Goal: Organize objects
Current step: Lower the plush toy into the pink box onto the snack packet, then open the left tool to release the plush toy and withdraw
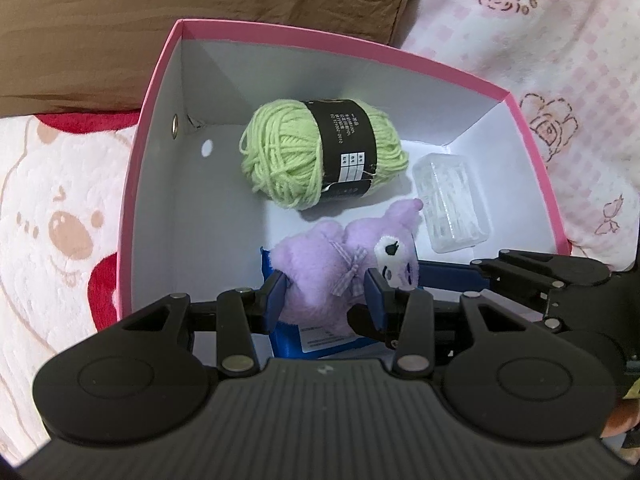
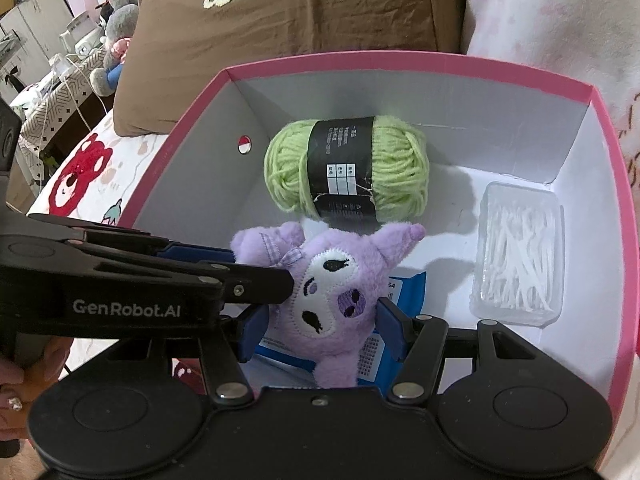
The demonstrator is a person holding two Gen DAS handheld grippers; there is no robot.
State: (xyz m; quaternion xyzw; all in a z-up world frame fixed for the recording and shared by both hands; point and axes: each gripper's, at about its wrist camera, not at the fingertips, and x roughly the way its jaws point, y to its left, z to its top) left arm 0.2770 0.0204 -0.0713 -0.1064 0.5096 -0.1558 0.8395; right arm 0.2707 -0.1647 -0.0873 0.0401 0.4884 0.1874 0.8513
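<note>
The purple plush toy [image 2: 332, 296] hangs just inside the near edge of a pink-rimmed box [image 1: 132, 208], pinched from two sides at once. The left gripper [image 1: 326, 294] has its blue pads pressed into the toy's body, jaws drawn narrow on the soft fur. The right gripper [image 2: 320, 322] clamps the toy's head between wider-set jaws, its pads sinking into the fur on both cheeks. A hand [image 2: 16, 392] grips the left tool's handle at the frame edge of the right wrist view.

Directly under the toy lies a blue packet [image 2: 404, 292], mostly hidden by the plush and the tools; its print is too small to read. Toward the box's right wall sits a clear plastic case [image 2: 520, 252] of thin white sticks. Farther back, near the far wall, rests a ball of green yarn [image 2: 348, 168] with a black paper band. Beyond the box a brown cushion [image 2: 280, 20] leans beside pink rose-patterned bedding [image 1: 540, 40].
</note>
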